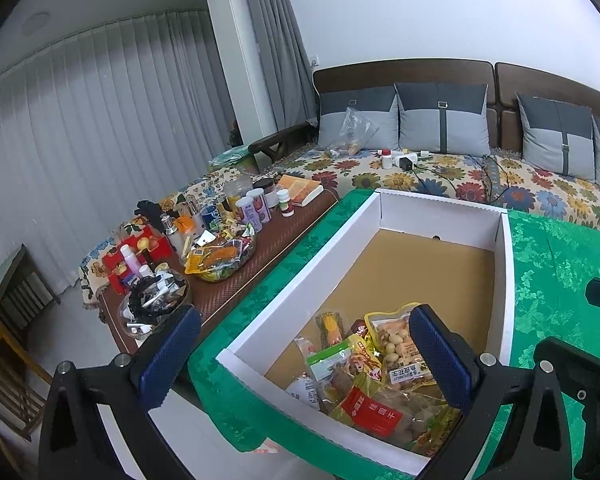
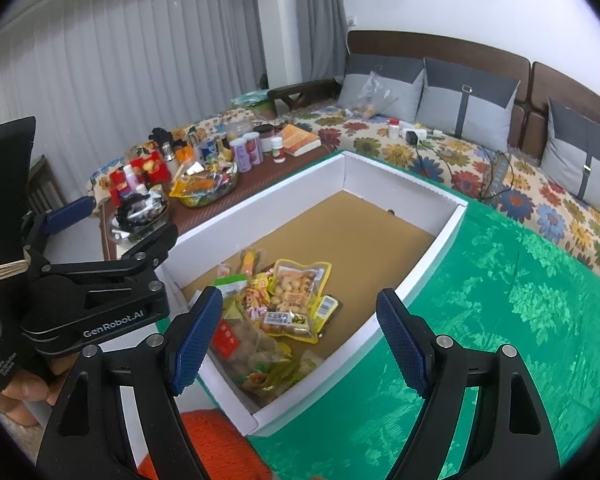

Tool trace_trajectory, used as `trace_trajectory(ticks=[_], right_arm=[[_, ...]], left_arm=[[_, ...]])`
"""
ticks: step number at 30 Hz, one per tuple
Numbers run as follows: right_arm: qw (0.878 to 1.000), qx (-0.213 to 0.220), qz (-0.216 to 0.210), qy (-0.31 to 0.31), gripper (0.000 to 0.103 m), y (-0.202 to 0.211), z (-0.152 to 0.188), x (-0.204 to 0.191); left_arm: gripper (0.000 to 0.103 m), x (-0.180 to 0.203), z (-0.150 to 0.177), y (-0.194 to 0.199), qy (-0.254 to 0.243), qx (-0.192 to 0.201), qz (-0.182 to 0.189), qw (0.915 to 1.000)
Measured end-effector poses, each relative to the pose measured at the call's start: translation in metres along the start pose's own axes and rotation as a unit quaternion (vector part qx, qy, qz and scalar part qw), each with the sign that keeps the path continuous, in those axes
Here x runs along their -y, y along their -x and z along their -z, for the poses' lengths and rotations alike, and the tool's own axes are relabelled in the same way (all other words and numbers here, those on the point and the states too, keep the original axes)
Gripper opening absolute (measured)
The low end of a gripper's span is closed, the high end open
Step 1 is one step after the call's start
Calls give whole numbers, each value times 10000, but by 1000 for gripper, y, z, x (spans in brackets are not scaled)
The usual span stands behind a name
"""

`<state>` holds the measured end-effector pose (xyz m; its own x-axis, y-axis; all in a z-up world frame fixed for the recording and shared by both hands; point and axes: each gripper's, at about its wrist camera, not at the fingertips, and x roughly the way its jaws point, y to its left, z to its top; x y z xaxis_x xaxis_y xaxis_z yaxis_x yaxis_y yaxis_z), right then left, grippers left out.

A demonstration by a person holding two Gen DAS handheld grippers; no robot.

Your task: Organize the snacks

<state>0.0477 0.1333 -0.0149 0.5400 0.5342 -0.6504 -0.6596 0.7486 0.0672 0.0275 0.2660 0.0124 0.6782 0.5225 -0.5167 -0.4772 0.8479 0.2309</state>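
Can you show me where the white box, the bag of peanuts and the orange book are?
white box [image 2: 404,190]: right wrist view, far inner wall.
bag of peanuts [image 2: 294,284]: right wrist view, clear window over the nuts.
orange book [image 1: 300,189]: left wrist view, its cover.

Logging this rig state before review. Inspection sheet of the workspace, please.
Surface: green cloth over the table.
Job's things: white box with snack packs heaped at its near end; far end bare.
Clutter: side table crowded with jars, bottles, snack bowl.
Grippers: left claw open, empty; right claw open, empty.
Cables: black leads on sofa.
Surroundings: floral sofa, grey cushions, curtains.
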Motion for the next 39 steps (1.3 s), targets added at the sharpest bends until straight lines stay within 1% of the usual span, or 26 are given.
trace_trajectory(ticks=[11, 14, 21, 24, 34, 39], right_arm=[[9999, -40, 57, -132, 82, -4, 1, 3], [9999, -44, 71, -137, 82, -5, 0, 3], [9998, -152, -65, -104, 82, -9, 0, 3], [9997, -188, -64, -106, 82, -10, -1, 1], [9999, -137, 27, -67, 82, -6, -6, -4], [9999, -132, 52, -71, 82, -5, -6, -6]], left_arm=[[103, -1, 0, -1, -20, 22, -39, 10000], [103, -1, 0, 0, -35, 13, -12, 10000], [103, -2, -1, -2, -12, 8, 48, 10000], [103, -3, -2, -3, -14, -2, 115, 9999], [103, -11, 1, 4, 43, 43, 130, 9999], [103, -11, 2, 6, -12, 15, 14, 10000]])
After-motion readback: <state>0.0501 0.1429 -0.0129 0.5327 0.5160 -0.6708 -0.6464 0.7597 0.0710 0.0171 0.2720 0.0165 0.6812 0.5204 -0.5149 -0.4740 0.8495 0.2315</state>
